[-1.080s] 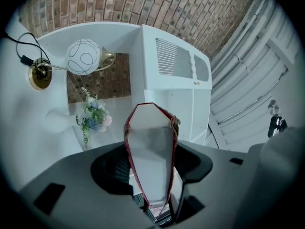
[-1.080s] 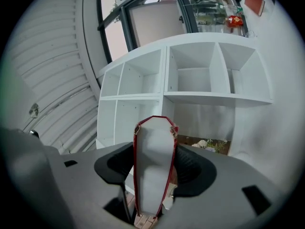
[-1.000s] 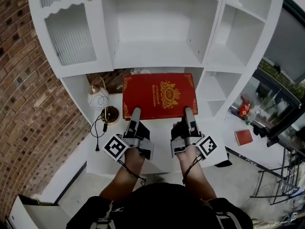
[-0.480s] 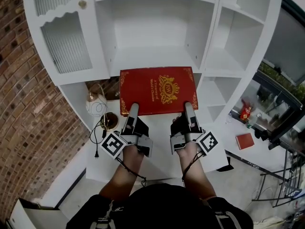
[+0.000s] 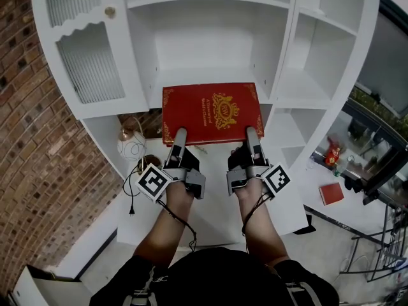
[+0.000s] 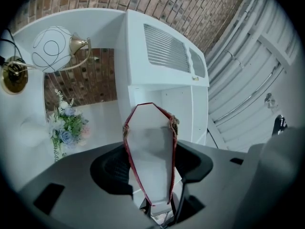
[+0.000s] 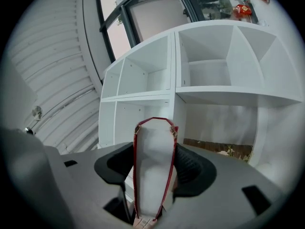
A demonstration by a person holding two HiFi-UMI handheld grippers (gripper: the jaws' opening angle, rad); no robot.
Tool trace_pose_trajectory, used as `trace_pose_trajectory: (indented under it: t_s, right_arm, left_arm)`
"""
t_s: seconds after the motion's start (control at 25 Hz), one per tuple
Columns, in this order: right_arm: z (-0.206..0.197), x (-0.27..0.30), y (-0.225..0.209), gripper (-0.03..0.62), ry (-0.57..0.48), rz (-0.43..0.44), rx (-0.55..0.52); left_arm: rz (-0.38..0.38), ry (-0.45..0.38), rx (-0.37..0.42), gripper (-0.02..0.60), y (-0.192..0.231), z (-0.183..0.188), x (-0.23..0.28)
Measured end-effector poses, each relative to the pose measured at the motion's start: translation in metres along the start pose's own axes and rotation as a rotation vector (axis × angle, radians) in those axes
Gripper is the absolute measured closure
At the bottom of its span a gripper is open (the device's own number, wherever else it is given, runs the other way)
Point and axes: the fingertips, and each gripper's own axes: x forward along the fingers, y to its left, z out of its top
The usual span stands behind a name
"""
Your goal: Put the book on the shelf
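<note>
A large red book (image 5: 211,112) with gold ornament on its cover is held flat in the air, its far edge at the lip of the white shelf unit's middle shelf (image 5: 204,74). My left gripper (image 5: 178,139) is shut on the book's near left edge, and my right gripper (image 5: 252,137) is shut on its near right edge. In the left gripper view the book (image 6: 150,151) stands edge-on between the jaws, white pages framed by red covers. The right gripper view shows the same book (image 7: 152,165) clamped between its jaws.
The white shelf unit (image 5: 306,75) has a glass-front door (image 5: 89,62) at left and open side cubbies (image 5: 319,37) at right. A round white lamp with a brass base (image 5: 131,146) stands below left, flowers (image 6: 64,128) beside it. A brick wall (image 5: 32,145) runs along the left.
Both grippers have lifted the book and carried it forward, from low over the desk surface up to the level of the middle shelf. Grips unchanged.
</note>
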Motion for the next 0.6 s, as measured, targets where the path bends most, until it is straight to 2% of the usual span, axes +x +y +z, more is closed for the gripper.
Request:
trace_pose_trajectory:
  t_s: [0.28,0.6]
  right_arm:
    - [0.009,0.026,-0.006,0.326,0.007,-0.006,-0.012]
    - [0.025,0.056,-0.010,0.314,-0.011,-0.033,-0.072]
  left_arm:
    - [-0.018,0.012,0.055,0.310,0.003,0.006,0.029]
    - [0.117,0.065,0.388,0.249,0.017,0.021,0.056]
